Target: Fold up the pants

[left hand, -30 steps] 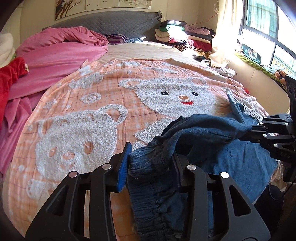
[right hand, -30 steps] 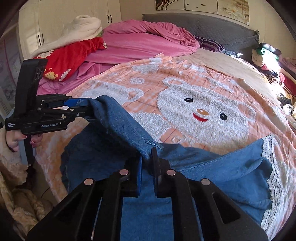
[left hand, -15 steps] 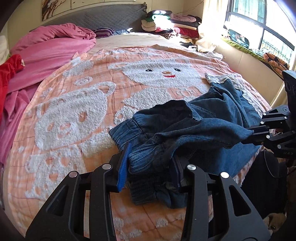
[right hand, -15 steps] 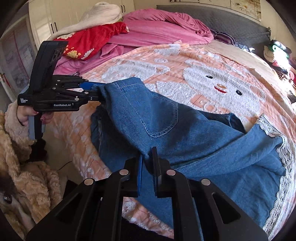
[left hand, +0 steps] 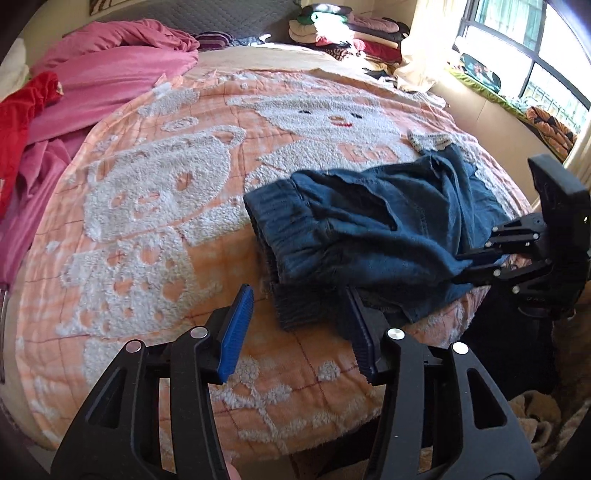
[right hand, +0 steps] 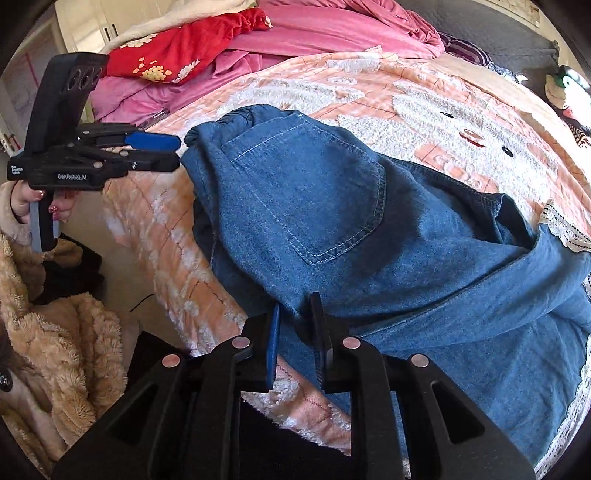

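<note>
Blue denim pants [left hand: 369, 229] lie bunched near the front edge of the bed, elastic waistband toward the left. In the right wrist view the pants [right hand: 332, 206] show a back pocket on top, with lace-trimmed hems at the right. My left gripper [left hand: 298, 293] is opening. The waistband corner lies between its jaws, and the blue left pad [left hand: 236, 325] stands apart from the cloth. From the right wrist view the left gripper [right hand: 180, 151] sits just off the waistband. My right gripper [right hand: 295, 302] is also opening, with a loose denim fold between its jaws. It appears at the right as the right gripper [left hand: 458, 267].
An orange blanket with white bears [left hand: 155, 192] covers the bed. A pink duvet [left hand: 110, 74] and a red garment [right hand: 177, 51] lie at the far left. Stacked clothes [left hand: 340, 29] sit by the headboard, near the window [left hand: 524, 48]. A person's hand [right hand: 33, 199] and beige furry coat [right hand: 62, 332] are at the bed's edge.
Both grippers lowered the pants onto the blanket and spread their jaws. The left no longer pinches the waistband, and the denim that hung between the grippers now rests on the bed.
</note>
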The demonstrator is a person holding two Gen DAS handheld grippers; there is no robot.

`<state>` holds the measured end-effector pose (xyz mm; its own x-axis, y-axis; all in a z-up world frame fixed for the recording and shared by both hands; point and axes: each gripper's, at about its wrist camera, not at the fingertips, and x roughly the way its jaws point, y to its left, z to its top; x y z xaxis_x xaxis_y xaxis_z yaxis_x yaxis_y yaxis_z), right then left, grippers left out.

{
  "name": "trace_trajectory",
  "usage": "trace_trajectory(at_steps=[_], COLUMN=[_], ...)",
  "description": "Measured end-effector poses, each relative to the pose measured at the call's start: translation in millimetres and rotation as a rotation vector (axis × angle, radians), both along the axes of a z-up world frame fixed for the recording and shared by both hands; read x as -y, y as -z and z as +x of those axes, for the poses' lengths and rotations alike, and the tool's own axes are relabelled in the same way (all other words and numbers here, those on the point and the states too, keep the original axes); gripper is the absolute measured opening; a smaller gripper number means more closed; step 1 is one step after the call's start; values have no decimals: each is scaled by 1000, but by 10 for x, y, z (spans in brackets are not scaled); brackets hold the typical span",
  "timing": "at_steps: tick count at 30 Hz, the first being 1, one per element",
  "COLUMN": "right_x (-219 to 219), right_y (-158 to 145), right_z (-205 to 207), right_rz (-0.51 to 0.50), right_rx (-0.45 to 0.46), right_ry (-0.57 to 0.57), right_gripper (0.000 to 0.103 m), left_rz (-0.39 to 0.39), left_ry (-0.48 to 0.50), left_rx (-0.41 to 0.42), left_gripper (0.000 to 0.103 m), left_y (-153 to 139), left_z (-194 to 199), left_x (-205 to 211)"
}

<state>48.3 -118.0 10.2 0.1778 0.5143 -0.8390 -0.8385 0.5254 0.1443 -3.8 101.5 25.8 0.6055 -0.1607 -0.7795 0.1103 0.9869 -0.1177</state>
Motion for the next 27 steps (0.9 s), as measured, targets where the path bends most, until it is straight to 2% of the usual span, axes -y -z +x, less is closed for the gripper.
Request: trace_trajectory(at_steps=[3,5,7,10,13,15,19,21,24,27], right_x=[8,14,20,93,242,298,235,161,72,178], right_y=[9,-3,-21,-112,-285,-342,-240,-124,79,33], right_z=[9,28,36,40,31,54,169,241,278,285], right_rz=[4,6,9,46,147,200,150,92,14,75], right_rx=[-9,-18,-20,-21,-25,-38,-70,-105,-145,-157], right_ry=[1,4,9,23,47,55,87,100,116,138], right_gripper=[19,19,19,21,25,31,31,36,36,36], left_rz=[-45,-69,-72,-40,27,45,44,34,18,-9], left_ry=[13,48,86,88,93,101,111,109,100,98], left_rx=[63,74,49,-39,-67,-78,-81,-82,-81,-62], left_gripper=[42,42,42,40,40,40,40,40,40,40], left_y=[-158,-174,-73,213,385,435,442,450,446,378], left_z=[26,132,278,423,388,327,248,250,264,248], left_x=[104,259,422,550,602,613,591,574,570,544])
